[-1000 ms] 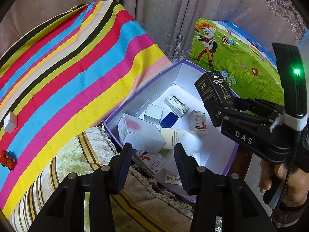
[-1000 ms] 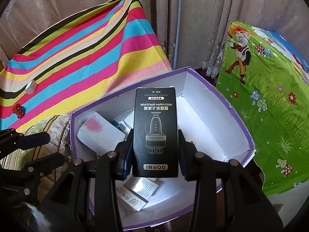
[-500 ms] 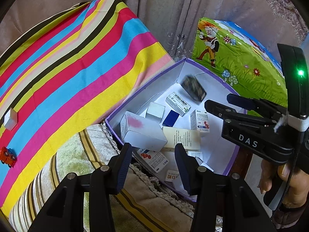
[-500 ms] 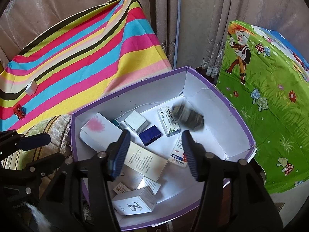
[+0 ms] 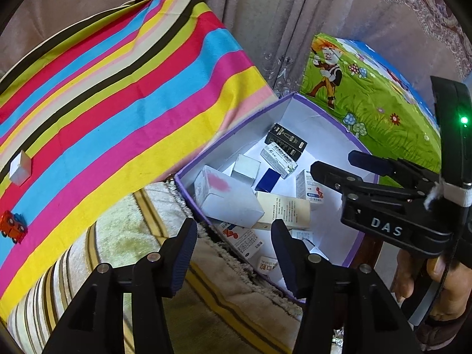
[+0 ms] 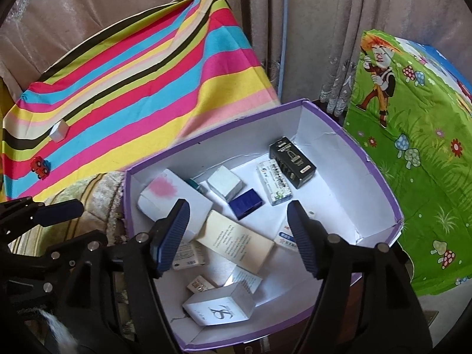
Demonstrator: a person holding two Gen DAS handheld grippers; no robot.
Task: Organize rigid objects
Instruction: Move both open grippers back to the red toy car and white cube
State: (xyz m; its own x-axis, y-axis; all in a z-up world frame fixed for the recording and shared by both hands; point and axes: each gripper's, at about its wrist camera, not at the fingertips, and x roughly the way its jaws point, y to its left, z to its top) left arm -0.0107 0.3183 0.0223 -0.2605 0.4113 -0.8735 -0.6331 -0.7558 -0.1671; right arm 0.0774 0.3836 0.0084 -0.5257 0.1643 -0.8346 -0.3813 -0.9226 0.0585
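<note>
Black box (image 6: 292,161) in purple bin (image 6: 380,183) (grippers empty)

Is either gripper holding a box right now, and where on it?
Neither: right gripper and left gripper are opening, empty; black box lies in the purple bin.

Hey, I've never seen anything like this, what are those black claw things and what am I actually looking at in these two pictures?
They are two hand-held grippers, one in each of a person's hands, each with a camera looking along its jaws. One picture is from the left gripper, the other from the right gripper. The right gripper also shows in the left picture, with the hand holding it. Both hang over a purple box full of small cartons, including a black carton by its far wall. Both sets of jaws are opening, and neither grips anything. On the striped cloth lie a white cube and a red toy car.
</note>
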